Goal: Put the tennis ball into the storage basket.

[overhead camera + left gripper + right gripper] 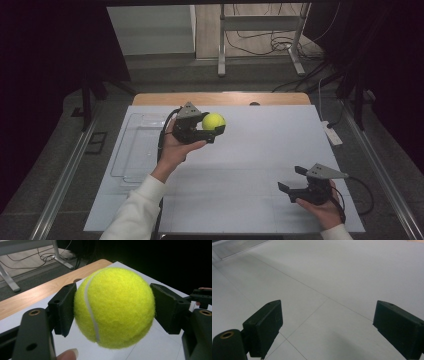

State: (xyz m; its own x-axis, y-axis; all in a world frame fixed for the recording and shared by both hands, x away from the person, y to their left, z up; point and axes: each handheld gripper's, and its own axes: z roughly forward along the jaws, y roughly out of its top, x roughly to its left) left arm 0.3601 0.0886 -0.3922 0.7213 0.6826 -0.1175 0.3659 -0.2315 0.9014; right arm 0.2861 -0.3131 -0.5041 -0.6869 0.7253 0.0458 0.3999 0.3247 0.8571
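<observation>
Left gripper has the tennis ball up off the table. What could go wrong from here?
The left gripper pinches the tennis ball only at its two round sides, so a jolt might squirt it out. If dropped, it could roll off the table; the clear tray lies apart, to the left.

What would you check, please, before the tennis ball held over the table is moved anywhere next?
1. Left claw shut on the tennis ball: ok, pads press both sides.
2. Ball clear of the table: ok, held above the white surface.
3. Right claw free: ok, jaws apart with nothing between them.
4. Clear tray ready at the table's left: ok, nothing seen in it.
5. Grip firm enough for a fast move: cannot tell.
</observation>
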